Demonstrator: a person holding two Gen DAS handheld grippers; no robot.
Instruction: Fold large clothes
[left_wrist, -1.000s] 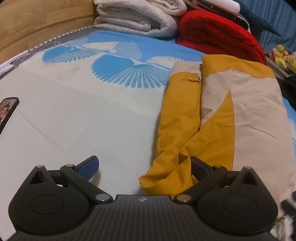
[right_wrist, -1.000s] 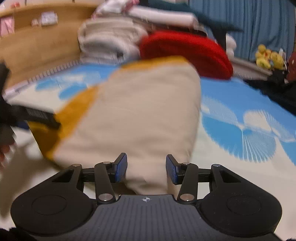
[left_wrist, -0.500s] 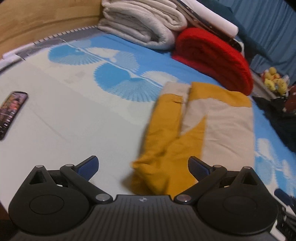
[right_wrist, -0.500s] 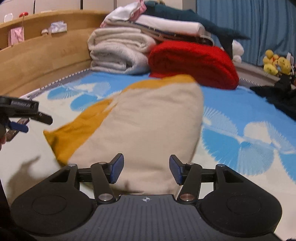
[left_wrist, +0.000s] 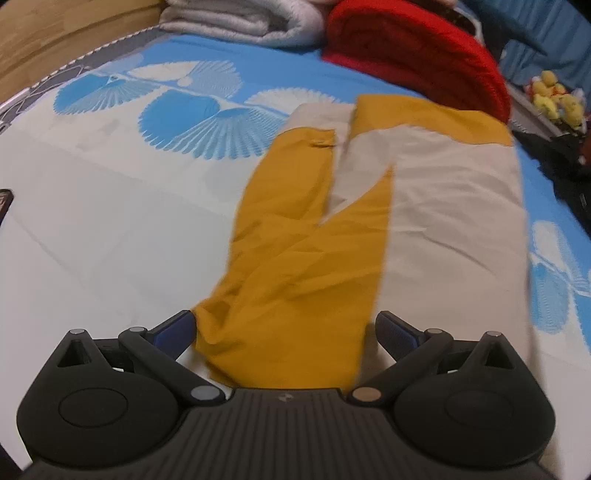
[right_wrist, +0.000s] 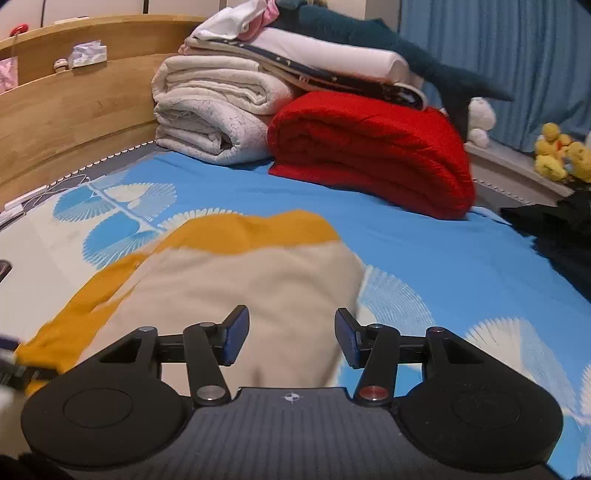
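Mustard-and-beige garment (left_wrist: 369, 229) on bed (left_wrist: 110, 221): soft, light, limp, likely to sag; pinch near-hem corners; left gripper (left_wrist: 284, 328) and right gripper (right_wrist: 291, 332) jaws apart, holding nothing.

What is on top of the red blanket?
Folded white bedding and a dark teal plush rest on the red blanket. Anything beneath them is hidden.

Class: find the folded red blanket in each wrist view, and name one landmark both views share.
Left wrist: red blanket at top, right of centre.
Right wrist: red blanket at centre, in the upper half.
Shared landmark: the yellow-and-beige garment in front of each gripper.
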